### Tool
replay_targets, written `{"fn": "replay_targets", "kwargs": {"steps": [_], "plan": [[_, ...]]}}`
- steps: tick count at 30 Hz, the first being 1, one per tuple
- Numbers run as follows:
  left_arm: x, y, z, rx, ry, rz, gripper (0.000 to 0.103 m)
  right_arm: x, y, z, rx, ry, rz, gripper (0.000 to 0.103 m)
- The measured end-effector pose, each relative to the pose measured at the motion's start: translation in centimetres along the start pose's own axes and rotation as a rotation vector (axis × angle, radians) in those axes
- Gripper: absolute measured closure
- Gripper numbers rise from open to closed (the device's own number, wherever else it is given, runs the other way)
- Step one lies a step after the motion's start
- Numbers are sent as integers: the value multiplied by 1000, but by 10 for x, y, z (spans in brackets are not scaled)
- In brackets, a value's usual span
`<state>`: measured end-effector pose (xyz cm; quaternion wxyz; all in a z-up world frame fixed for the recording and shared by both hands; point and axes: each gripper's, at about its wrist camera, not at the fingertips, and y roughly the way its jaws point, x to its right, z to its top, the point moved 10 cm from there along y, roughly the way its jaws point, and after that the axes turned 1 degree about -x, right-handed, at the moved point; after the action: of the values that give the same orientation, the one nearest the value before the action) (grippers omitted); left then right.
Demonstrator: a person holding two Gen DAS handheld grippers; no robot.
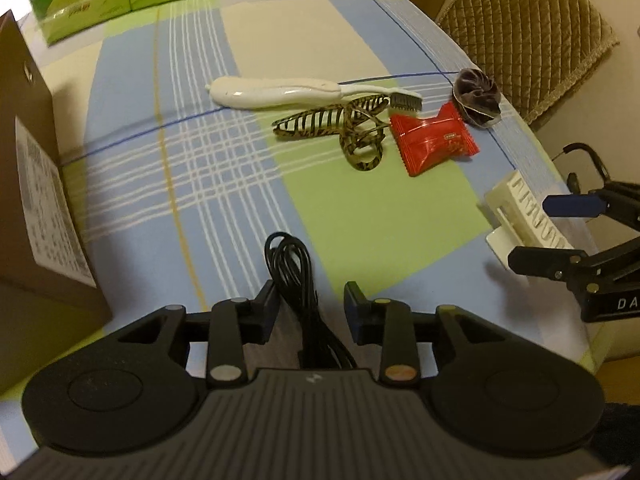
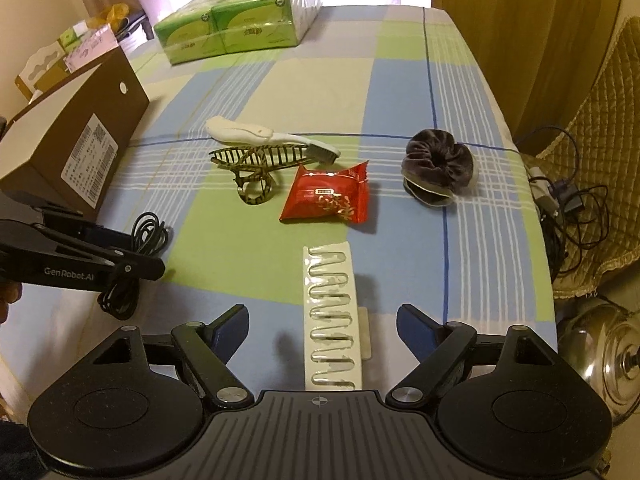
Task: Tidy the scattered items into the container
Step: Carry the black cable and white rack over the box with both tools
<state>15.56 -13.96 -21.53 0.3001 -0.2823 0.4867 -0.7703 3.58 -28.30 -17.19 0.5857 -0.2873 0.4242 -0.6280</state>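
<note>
My left gripper (image 1: 312,312) is open low over the checked tablecloth, with a coiled black cable (image 1: 292,264) running between its fingers. My right gripper (image 2: 324,328) is wide open, straddling a white blister strip (image 2: 332,312) near the table's right edge. Further out lie a white brush (image 1: 280,92), a tortoiseshell hair claw (image 1: 340,124), a red snack packet (image 1: 432,140) and a dark scrunchie (image 1: 478,96). A brown cardboard box (image 2: 80,148) stands at the left, close to the left gripper (image 2: 144,254).
Green tissue packs (image 2: 236,28) sit at the far end of the table. A quilted chair back (image 1: 528,32) stands off the right edge, with tangled cords (image 2: 568,208) and a shiny metal object (image 2: 600,360) beside the table.
</note>
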Motion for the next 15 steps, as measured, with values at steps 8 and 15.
{"fn": "replay_targets", "kwargs": {"steps": [8,15], "plan": [[7,-8,-21,-8,41,-7,92,2,12,-11,-45,-20,-37,73],[-15,-32,-45,-2,-49,-8,93,-19,5,-5,-37,-37,39,73]]}}
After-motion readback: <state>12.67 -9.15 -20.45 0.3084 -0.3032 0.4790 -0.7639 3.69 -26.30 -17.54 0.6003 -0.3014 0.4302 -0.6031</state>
